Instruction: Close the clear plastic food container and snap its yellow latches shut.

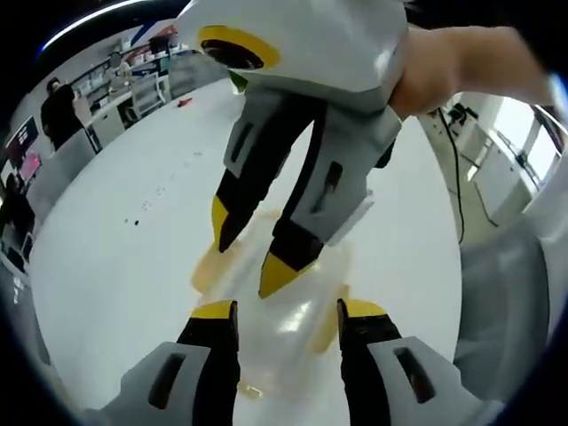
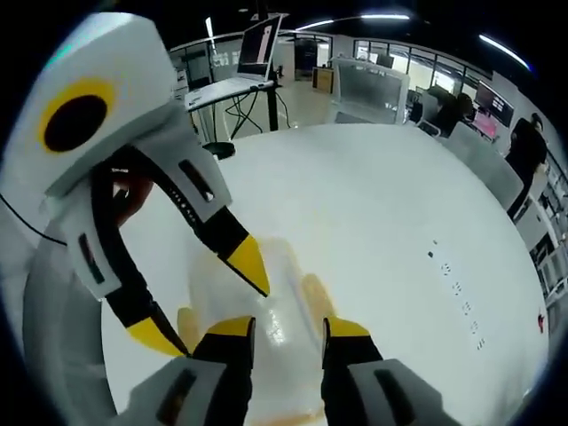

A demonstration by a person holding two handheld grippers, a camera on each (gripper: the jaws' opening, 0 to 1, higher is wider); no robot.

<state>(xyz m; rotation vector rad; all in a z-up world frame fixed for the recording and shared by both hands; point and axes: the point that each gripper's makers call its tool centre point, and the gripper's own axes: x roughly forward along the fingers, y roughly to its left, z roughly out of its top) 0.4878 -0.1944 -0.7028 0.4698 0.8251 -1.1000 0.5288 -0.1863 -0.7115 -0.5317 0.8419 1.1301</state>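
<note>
One clear plastic food container (image 1: 284, 328) lies on the white table (image 1: 133, 248) directly ahead of both grippers, which face each other across it. In the left gripper view it sits between and just beyond the left gripper (image 1: 286, 312), whose jaws stand apart on either side of it without visibly pinching it. A yellow latch (image 1: 210, 266) shows at the container's side, ahead and to the left of those jaws. The right gripper (image 1: 251, 259) reaches down from above, its jaws parted, tips at the container's far end; contact cannot be judged. In the right gripper view the container (image 2: 284, 293) again lies between that gripper's spread jaws. Several people sit at desks (image 1: 111, 115) well beyond the table.
</note>
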